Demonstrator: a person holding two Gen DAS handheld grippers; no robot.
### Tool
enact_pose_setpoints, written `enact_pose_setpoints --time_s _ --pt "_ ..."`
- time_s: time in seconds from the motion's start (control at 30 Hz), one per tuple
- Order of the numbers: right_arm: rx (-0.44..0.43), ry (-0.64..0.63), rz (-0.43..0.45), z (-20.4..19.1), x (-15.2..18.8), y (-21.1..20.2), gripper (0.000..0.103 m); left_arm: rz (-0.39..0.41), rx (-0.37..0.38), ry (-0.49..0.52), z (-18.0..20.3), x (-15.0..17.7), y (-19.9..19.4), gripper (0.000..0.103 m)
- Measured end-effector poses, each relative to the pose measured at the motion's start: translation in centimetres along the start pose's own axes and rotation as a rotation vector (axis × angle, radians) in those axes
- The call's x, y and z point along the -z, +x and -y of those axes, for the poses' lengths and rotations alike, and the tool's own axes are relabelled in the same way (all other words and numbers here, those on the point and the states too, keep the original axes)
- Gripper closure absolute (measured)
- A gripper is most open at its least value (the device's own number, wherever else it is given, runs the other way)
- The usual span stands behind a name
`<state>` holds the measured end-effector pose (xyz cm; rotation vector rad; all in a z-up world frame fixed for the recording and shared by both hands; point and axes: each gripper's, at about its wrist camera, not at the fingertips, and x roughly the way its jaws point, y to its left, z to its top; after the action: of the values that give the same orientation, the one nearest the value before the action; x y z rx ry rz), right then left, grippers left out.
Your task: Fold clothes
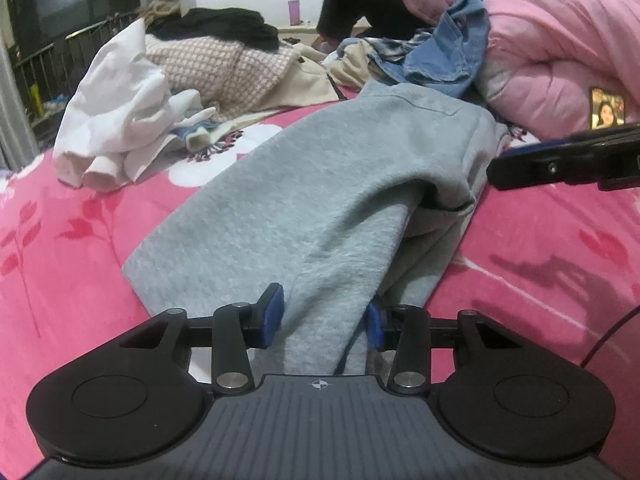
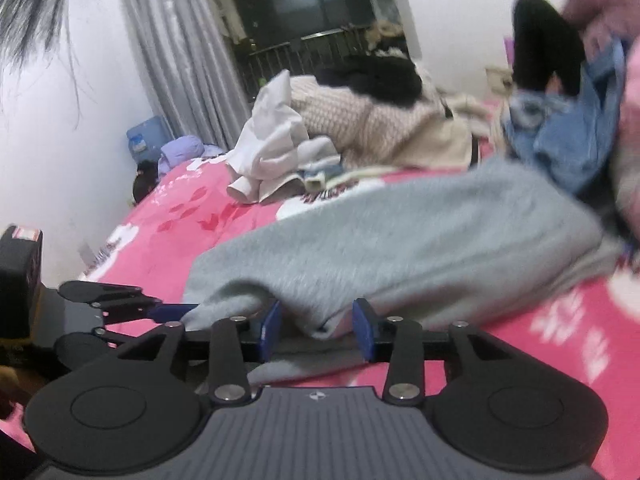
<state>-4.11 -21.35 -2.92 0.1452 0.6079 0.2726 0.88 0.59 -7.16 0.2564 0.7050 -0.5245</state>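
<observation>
While a grey sweatshirt (image 1: 320, 184) lies stretched across a pink flowered bedspread (image 1: 80, 240), the left gripper (image 1: 325, 320) has its blue pads spread, a fold of grey cloth passing between them. The right gripper (image 2: 318, 326) is likewise parted around a bunched grey edge, not pinching it. A white garment (image 1: 116, 120) and denim clothes (image 1: 448, 52) are heaped behind.

Right gripper (image 2: 316, 326) with fingers apart around a fold of grey garment (image 2: 400, 240), pink bedspread (image 2: 560, 344) beneath, left gripper (image 2: 168, 311) alongside.
</observation>
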Motion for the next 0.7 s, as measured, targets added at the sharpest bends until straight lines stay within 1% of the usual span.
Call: enact_pose_setpoints --time_s 0.13,0.23,0.27,0.3,0.33,0.37,0.4,0.47,0.57,0.6,0.63,0.7 --pt "0.016 -0.179 -0.021 -1.8 -0.6 2.1 0.061 0.003 -0.015 -0.034 -0.3 0.0 -0.1 0.054" --pt "0.086 -0.341 -0.073 -3.5 -0.2 4.5 0.061 0.003 -0.059 -0.042 -0.3 0.1 0.0 0.053" --pt "0.109 -0.377 -0.082 -3.8 -0.1 5.1 0.064 -0.002 -0.076 -0.051 -0.4 0.1 0.1 0.053" --pt "0.130 -0.395 -0.083 -4.0 0.2 5.5 0.068 -0.008 -0.093 -0.062 -0.5 0.1 0.2 0.053" --pt "0.151 -0.413 -0.084 -4.2 0.4 5.9 0.076 -0.014 -0.109 -0.073 -0.5 0.1 0.4 0.052" --pt "0.171 -0.417 -0.078 -4.2 0.5 6.1 0.091 -0.021 -0.125 -0.082 -0.6 0.1 0.5 0.052" --pt "0.184 -0.408 -0.059 -4.3 0.6 5.8 0.094 -0.029 -0.139 -0.090 -0.8 0.1 0.6 0.052" --pt "0.202 -0.398 -0.010 -4.5 0.7 4.8 0.098 -0.041 -0.166 -0.085 -0.7 0.3 0.7 0.052" --pt "0.222 -0.433 0.048 -5.0 1.1 2.9 0.100 -0.043 -0.208 -0.057 -0.2 0.8 0.5 0.052" --pt "0.222 -0.442 0.048 -5.0 1.3 2.7 0.100 -0.040 -0.223 -0.038 0.2 0.9 0.4 0.052" --pt "0.224 -0.452 0.037 -4.9 1.4 2.8 0.100 -0.038 -0.238 -0.018 0.6 1.1 0.3 0.055" --pt "0.216 -0.453 0.029 -4.6 1.6 2.8 0.100 -0.032 -0.253 0.007 1.1 1.3 0.3 0.063"
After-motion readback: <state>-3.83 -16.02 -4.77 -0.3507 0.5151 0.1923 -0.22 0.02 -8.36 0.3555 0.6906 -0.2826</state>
